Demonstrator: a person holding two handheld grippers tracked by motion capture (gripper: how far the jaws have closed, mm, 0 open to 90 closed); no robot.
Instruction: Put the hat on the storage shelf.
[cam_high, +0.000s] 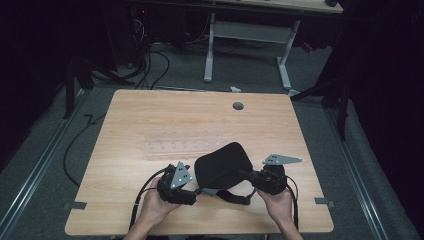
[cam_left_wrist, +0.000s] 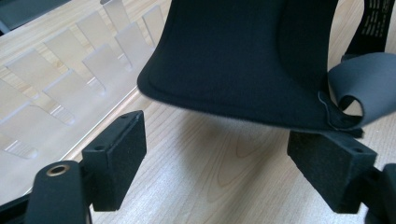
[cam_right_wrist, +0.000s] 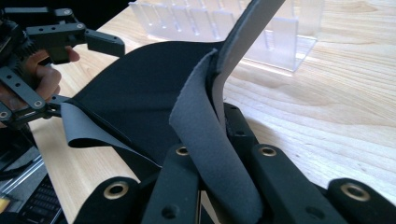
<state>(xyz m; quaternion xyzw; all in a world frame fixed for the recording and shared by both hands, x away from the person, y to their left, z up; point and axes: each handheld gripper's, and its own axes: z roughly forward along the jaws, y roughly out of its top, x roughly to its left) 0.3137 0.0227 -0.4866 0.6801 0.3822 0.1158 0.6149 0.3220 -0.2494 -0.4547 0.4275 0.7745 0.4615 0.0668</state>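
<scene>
Pad (cam_high: 222, 165), black neoprene, raised off the surface (cam_high: 150, 125) near its front edge: my right gripper (cam_right_wrist: 219, 140) pinches its grey strap (cam_right_wrist: 219, 140); my left gripper (cam_left_wrist: 215, 158), fingers spread beneath the rim, should close squarely before I pull.

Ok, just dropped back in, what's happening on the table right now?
A person works a black padded fabric piece with grey straps near the front edge of the wooden table. The right gripper is clamped on a grey strap that rises between its jaws. The left gripper sits at the piece's other edge with its jaws open, the fabric just ahead of them. A clear plastic divider tray lies behind.
</scene>
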